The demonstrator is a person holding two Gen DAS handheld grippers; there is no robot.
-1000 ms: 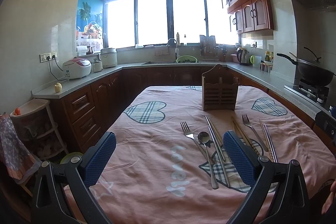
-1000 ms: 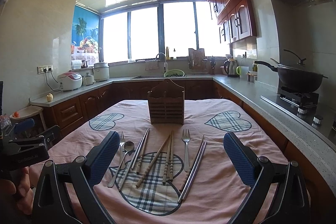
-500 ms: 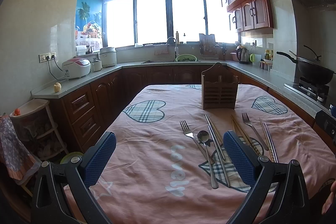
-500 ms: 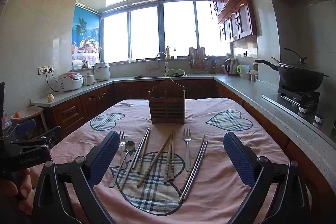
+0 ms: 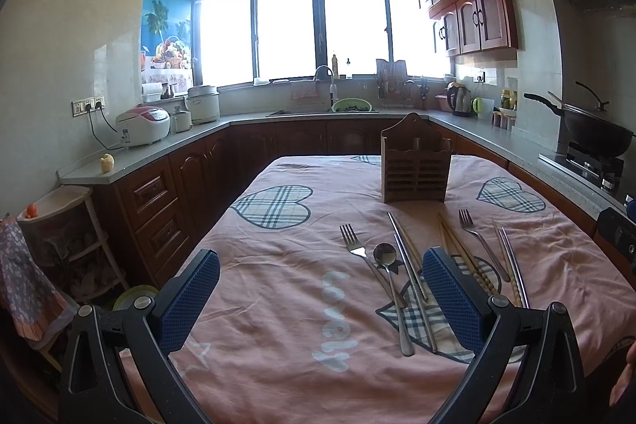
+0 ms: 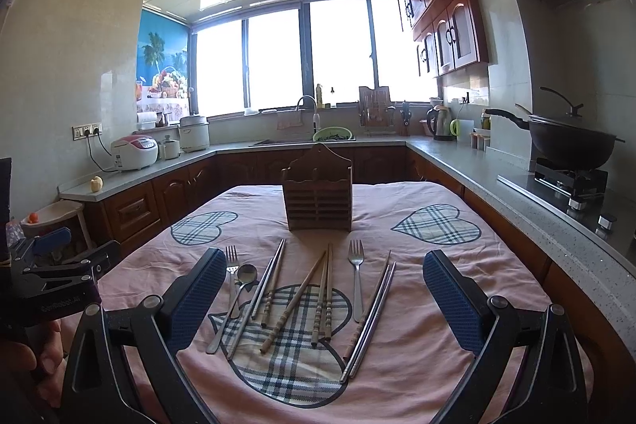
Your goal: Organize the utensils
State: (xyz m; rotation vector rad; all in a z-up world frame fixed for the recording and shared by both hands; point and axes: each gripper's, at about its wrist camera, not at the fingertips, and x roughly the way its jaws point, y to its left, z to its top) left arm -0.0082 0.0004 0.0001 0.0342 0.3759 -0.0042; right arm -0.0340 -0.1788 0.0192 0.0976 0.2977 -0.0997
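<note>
A wooden utensil holder point(image 6: 318, 199) point(image 5: 415, 169) stands upright mid-table on the pink cloth. In front of it lie two forks point(image 6: 356, 275) point(image 5: 353, 249), a spoon point(image 6: 238, 291) point(image 5: 387, 273), wooden chopsticks point(image 6: 302, 297) and steel chopsticks point(image 6: 371, 316) point(image 5: 409, 265), fanned side by side. My right gripper point(image 6: 320, 291) hovers open above the near ends of these utensils. My left gripper point(image 5: 318, 299) is open too, to the left of the pile, its right finger beside the chopsticks. Neither holds anything. The left gripper's body point(image 6: 59, 277) shows at the left edge of the right wrist view.
The table point(image 5: 278, 265) fills the room between brown counters point(image 6: 516, 177). A wok point(image 6: 568, 142) sits on the stove at right, rice cookers point(image 5: 143, 126) on the left counter, a sink point(image 6: 310, 138) at the back. A small shelf unit point(image 5: 59, 233) stands left.
Both views have drifted only slightly; the right gripper sits a touch closer to the utensils. Nothing on the table has moved and both grippers have stayed open.
</note>
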